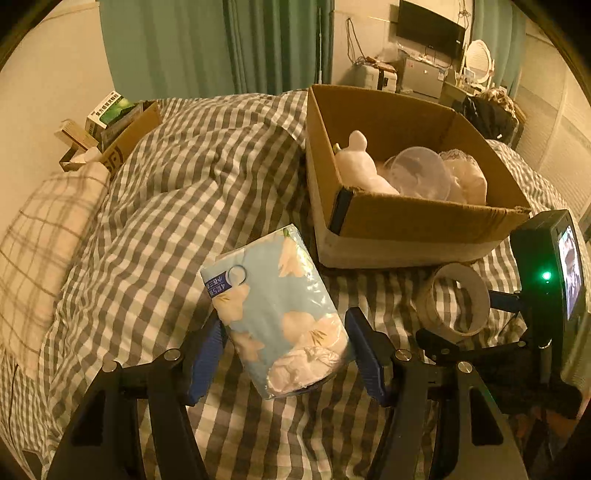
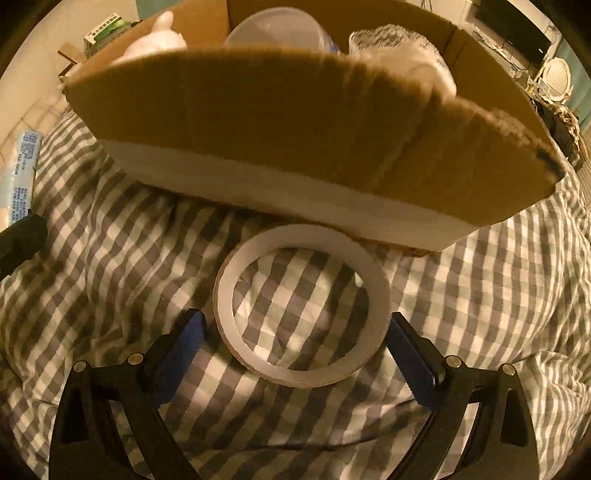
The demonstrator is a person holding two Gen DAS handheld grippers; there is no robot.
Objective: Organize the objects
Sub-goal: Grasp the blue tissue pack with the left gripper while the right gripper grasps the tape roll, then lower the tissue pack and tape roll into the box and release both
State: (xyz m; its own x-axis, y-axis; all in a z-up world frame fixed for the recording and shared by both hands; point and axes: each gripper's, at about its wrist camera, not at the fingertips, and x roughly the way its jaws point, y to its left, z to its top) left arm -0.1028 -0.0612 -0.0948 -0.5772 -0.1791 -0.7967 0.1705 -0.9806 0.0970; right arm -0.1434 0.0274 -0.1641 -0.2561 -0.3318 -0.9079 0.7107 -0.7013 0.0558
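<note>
A blue floral tissue pack (image 1: 279, 314) lies on the checked bedspread between the open fingers of my left gripper (image 1: 286, 350); the pads stand beside it, with a small gap on each side. A white tape roll (image 2: 301, 306) lies flat on the bedspread just in front of the cardboard box (image 2: 295, 147). My right gripper (image 2: 295, 350) is open around the roll, fingers beside it. The roll also shows in the left wrist view (image 1: 456, 301), with the right gripper (image 1: 458, 325) at it. The box (image 1: 417, 218) holds a white plush toy (image 1: 360, 162), clear plastic bowls (image 1: 419, 171) and a pale cloth item (image 1: 467, 173).
A smaller cardboard box (image 1: 125, 140) with packets stands at the bed's far left by a checked pillow (image 1: 44, 236). Green curtains, a desk with a monitor (image 1: 430, 27) and clutter lie beyond the bed. The tissue pack's edge shows at the left of the right wrist view (image 2: 20, 177).
</note>
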